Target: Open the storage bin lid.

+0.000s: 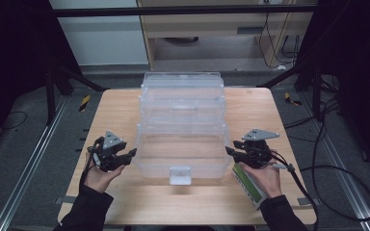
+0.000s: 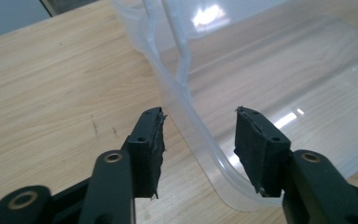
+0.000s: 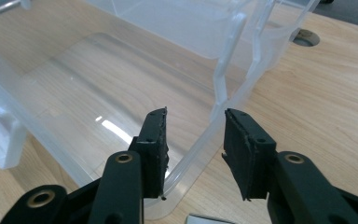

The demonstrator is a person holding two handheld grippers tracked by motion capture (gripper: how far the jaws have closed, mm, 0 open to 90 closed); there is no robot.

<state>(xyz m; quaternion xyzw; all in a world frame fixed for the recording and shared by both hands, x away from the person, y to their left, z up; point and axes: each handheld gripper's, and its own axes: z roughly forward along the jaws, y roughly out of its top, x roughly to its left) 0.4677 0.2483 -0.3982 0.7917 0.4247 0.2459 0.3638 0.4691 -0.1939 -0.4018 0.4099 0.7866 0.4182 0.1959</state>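
Note:
A clear plastic box [image 1: 154, 168] with stepped tiers stands in the middle of the wooden table, a white latch [image 1: 179, 175] on its front wall. My left gripper [image 1: 134, 154] is at the box's front left corner. In the left gripper view the rim [image 2: 200, 140] runs between the jaws of the left gripper [image 2: 199, 126], with gaps on both sides. My right gripper [image 1: 230, 149] is at the front right corner. There the rim [image 3: 200, 140] passes between the jaws of the right gripper [image 3: 196, 123], and neither pad presses on it. Both grippers are open.
The wooden table [image 1: 183, 202] ends close behind the box and at both sides. A green-and-white oblong piece [image 1: 250, 185] lies under the right hand. Cables [image 1: 318, 168] trail off the table's right edge. A round hole [image 3: 306, 37] sits in the tabletop beyond the box.

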